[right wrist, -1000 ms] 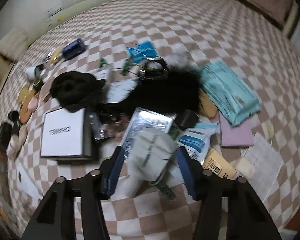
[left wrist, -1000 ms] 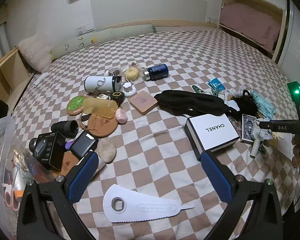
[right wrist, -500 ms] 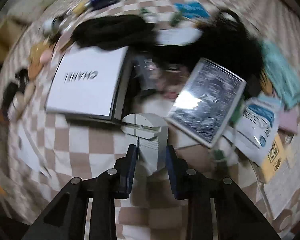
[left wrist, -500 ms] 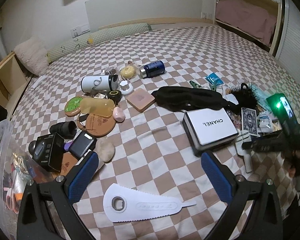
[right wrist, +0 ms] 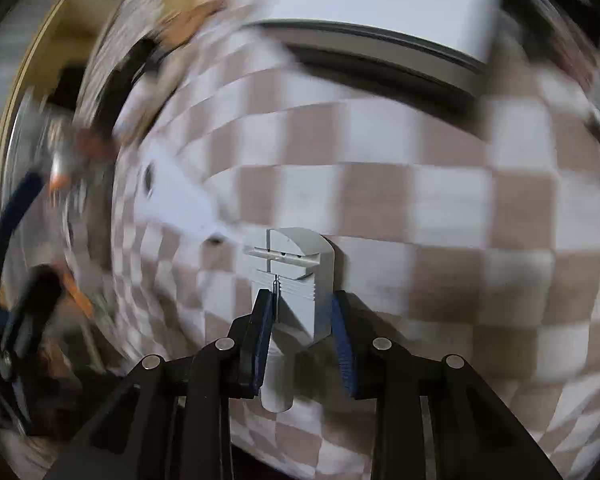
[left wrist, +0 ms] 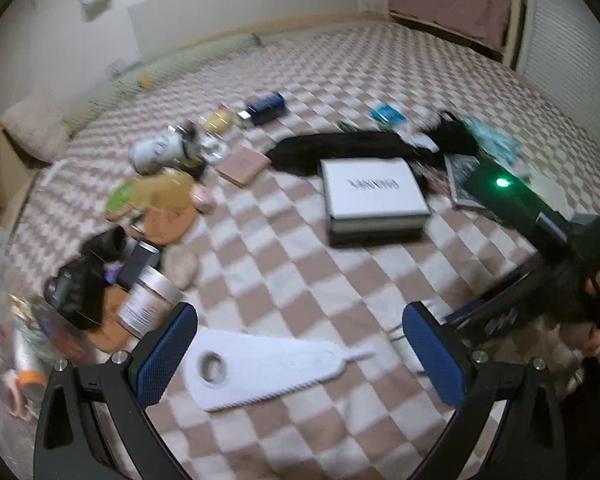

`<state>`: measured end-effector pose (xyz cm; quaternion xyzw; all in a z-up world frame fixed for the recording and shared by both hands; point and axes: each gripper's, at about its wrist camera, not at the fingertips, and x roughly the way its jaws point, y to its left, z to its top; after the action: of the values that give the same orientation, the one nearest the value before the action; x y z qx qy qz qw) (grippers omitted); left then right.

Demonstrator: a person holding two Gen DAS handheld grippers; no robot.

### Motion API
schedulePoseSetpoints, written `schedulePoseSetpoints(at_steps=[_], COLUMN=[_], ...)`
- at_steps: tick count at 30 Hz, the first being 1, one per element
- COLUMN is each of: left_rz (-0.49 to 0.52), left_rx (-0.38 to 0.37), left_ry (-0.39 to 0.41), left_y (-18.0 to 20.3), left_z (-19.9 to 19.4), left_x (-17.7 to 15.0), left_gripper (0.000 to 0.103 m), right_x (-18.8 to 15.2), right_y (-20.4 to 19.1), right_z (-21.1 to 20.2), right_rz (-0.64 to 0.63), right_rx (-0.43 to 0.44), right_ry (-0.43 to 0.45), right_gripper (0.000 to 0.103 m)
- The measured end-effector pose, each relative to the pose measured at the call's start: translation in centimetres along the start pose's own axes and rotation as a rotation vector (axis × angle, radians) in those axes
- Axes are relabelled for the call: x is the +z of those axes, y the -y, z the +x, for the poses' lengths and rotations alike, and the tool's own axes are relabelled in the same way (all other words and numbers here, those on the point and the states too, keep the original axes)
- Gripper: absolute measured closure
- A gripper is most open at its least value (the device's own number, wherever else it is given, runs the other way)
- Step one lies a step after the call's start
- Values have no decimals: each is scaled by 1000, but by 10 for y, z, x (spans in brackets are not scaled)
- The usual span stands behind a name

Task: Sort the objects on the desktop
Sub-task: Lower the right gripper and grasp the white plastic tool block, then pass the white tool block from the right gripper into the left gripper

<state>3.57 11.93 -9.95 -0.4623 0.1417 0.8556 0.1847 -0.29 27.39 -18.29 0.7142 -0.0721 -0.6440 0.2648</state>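
Note:
My right gripper (right wrist: pixel 302 320) is shut on a pale grey plastic tool (right wrist: pixel 296 280) with a slotted rounded head and a round stub below; it hangs over the checkered blanket (right wrist: pixel 440 208). In the left wrist view that same gripper's dark body (left wrist: pixel 548 272) with a green light sits at the right, a hand behind it. My left gripper (left wrist: pixel 300 344) stands open, low over the blanket, with a white flat serrated tool (left wrist: pixel 260 368) lying between its blue fingers, untouched. A white lettered box (left wrist: pixel 374 194) lies mid-bed.
A cluster of small things lies left: a white cylinder (left wrist: pixel 160 154), a yellow-green pouch (left wrist: pixel 156 198), a silver jar (left wrist: pixel 148 304), a black camera-like item (left wrist: pixel 76 284). A black cloth (left wrist: pixel 340 150) and a clear bin (left wrist: pixel 4 320) at the left edge. Bare blanket (left wrist: pixel 292 264) lies centre.
The right gripper closed on the grey tool, lifted it from the pile right of the white box and swung it left over bare blanket. The left gripper dipped slightly lower.

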Motion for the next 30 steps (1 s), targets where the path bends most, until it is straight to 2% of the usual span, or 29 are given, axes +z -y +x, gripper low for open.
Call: schedulePoseSetpoints(at_steps=[1, 3, 5, 10, 14, 21, 24, 30], left_rz=[1, -15, -43, -110, -108, -78, -65, -32], left_rx=[-10, -18, -40, -95, -107, -114, -130, -117], left_ry=[-14, -39, -66, -126, -158, -180, -206, -236], left_y=[4, 10, 12, 20, 37, 60, 67, 83], left_z=[3, 10, 16, 29, 42, 58, 65, 78], left_x=[-3, -8, -11, -24, -31, -35, -37, -41], left_gripper=[0, 1, 1, 1, 2, 4, 12, 12], right_x=[-1, 1, 3, 9, 16, 7, 1, -2], right_y=[-12, -18, -8, 26, 58, 121, 141, 153], right_z=[-2, -6, -12, -39, -63, -106, -114, -108], right_rz=[-46, -54, 5, 105, 168, 258, 274, 238], right_rx=[-20, -47, -23, -85, -136, -256, -307, -375], right_ry=[23, 44, 59, 143, 214, 308, 320, 287], right_gripper=[73, 71, 70, 69, 69, 69, 69, 69])
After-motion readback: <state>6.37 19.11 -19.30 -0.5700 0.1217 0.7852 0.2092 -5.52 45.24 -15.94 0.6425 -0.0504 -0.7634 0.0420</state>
